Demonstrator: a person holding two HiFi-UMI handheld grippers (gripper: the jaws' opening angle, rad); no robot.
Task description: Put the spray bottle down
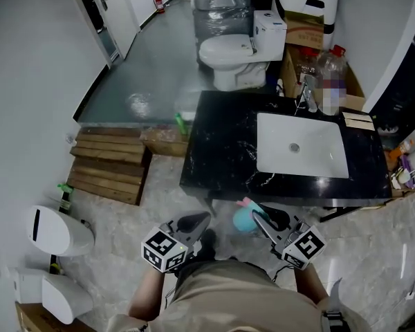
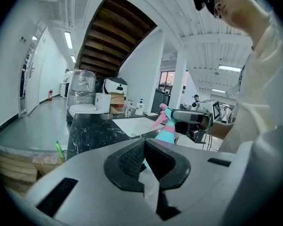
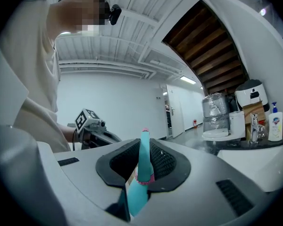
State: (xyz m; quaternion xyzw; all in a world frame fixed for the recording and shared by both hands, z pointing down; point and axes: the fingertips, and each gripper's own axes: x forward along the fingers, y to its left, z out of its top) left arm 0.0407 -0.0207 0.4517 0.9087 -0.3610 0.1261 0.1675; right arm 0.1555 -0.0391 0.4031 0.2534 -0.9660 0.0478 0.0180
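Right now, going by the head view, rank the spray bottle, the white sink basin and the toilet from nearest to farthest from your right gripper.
1. spray bottle: clamped in the right gripper, just short of the black counter.
2. sink basin: set in that counter, ahead and slightly right.
3. toilet: on the floor beyond the counter's far edge, ahead and to the left.

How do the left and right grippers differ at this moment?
The right gripper is shut on the teal spray bottle; the left gripper is shut with nothing between its jaws. The left gripper sits before the black counter's bare end; the right gripper nearer the sink. Both hang over the floor.
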